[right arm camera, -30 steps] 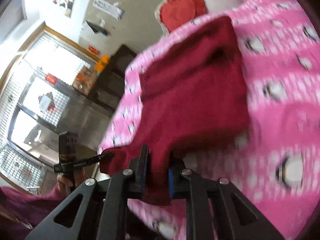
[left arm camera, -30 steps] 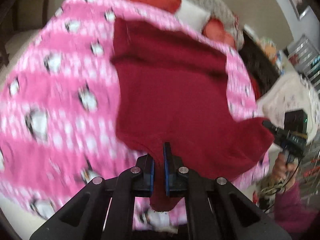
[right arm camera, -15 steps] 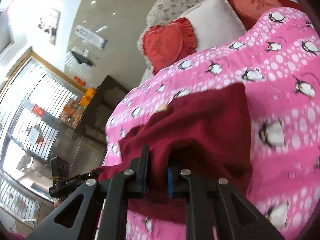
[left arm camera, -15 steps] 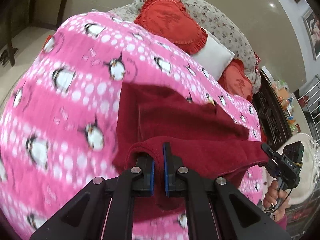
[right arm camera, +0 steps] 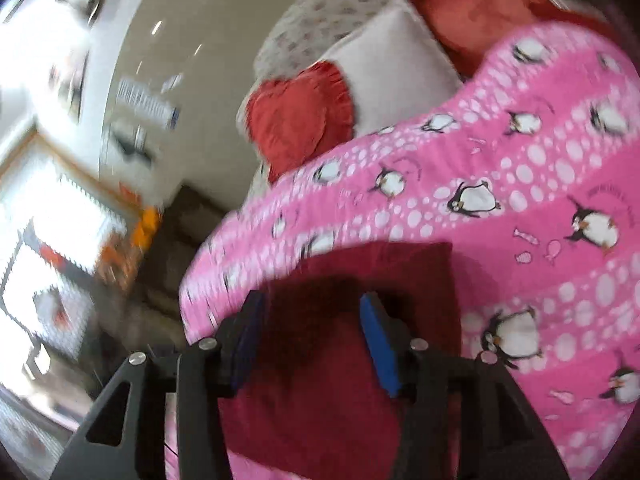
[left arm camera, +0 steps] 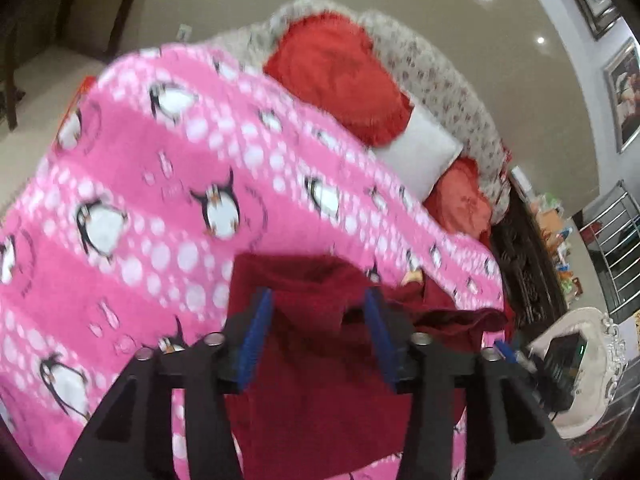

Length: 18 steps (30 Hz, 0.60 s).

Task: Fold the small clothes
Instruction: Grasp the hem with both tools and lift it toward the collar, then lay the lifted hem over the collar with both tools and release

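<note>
1. Your left tool (left arm camera: 318,332) stands with its jaws apart; they have just been opening, and the dark red garment (left arm camera: 312,392) lies loose between the pads, not pinched.
2. Your right tool (right arm camera: 312,336) has also just been opening; its jaws stand apart over the same garment (right arm camera: 360,320).
3. The garment lies folded on the pink penguin blanket (left arm camera: 160,208) on the bed, near its edge.
4. Both views are motion-blurred.

I saw a dark red garment (left arm camera: 316,384), small, soft and knit-like, folded over on itself, lying loose and rumpled on the pink penguin blanket (left arm camera: 168,216), near its edge
</note>
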{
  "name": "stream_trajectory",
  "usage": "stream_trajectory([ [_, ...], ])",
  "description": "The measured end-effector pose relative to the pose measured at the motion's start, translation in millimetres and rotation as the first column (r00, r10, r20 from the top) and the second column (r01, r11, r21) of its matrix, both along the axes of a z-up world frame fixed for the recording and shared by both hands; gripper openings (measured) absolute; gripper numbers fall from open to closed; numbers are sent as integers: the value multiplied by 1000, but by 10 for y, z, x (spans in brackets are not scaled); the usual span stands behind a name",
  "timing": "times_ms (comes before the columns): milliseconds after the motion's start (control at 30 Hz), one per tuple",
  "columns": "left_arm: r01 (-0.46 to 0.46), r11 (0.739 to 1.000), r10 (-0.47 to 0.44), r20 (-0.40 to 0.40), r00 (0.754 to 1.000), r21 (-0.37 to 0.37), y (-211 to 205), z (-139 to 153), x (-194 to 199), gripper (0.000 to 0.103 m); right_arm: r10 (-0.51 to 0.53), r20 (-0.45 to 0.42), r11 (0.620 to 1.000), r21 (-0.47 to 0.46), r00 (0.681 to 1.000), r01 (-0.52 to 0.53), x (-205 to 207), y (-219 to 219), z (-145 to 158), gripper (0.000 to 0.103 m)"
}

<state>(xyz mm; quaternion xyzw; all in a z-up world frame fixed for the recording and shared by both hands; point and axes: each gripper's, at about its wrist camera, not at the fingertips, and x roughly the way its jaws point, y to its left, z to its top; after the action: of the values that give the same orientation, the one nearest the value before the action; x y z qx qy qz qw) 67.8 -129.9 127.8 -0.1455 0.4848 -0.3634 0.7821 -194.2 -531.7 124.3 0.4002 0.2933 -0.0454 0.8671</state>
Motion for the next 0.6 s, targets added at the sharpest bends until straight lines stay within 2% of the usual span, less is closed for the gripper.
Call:
stream_trajectory([
  [67,-27,1000,27,26,999,10,37,62,25,34,87,-23,994,-70,996,-89,30,212,-10,54],
  [167,-14,1000,12,70,997,28,-15,65,-64,34,192,-131,957,-197,973,-215,307,561,-102,54],
  [200,-6,999,3,76,997,36,-51,37,-106,34,191,-156,946,-233,969,-224,389,610,-139,53],
  [267,21,997,-25,66,998,70,-179,-89,-182,34,112,-198,934,-313,974,-171,631,566,-202,53],
  [300,23,996,-28,59,998,88,-232,-150,-189,34,72,-198,938,-320,978,-134,703,483,-236,53],
  [367,16,987,-23,39,999,159,-397,-340,-176,34,2,-196,966,-252,981,-52,852,239,-367,49],
  [433,-13,975,11,12,1000,222,-522,-530,-69,34,-71,-178,971,-237,982,27,936,53,-442,45],
  [533,-44,971,59,-57,997,235,-555,-711,137,34,-104,-152,976,-204,983,72,932,-103,-452,45],
  [600,-52,974,67,-63,996,223,-515,-700,137,34,-96,-157,979,-191,983,65,836,-116,-386,45],
])
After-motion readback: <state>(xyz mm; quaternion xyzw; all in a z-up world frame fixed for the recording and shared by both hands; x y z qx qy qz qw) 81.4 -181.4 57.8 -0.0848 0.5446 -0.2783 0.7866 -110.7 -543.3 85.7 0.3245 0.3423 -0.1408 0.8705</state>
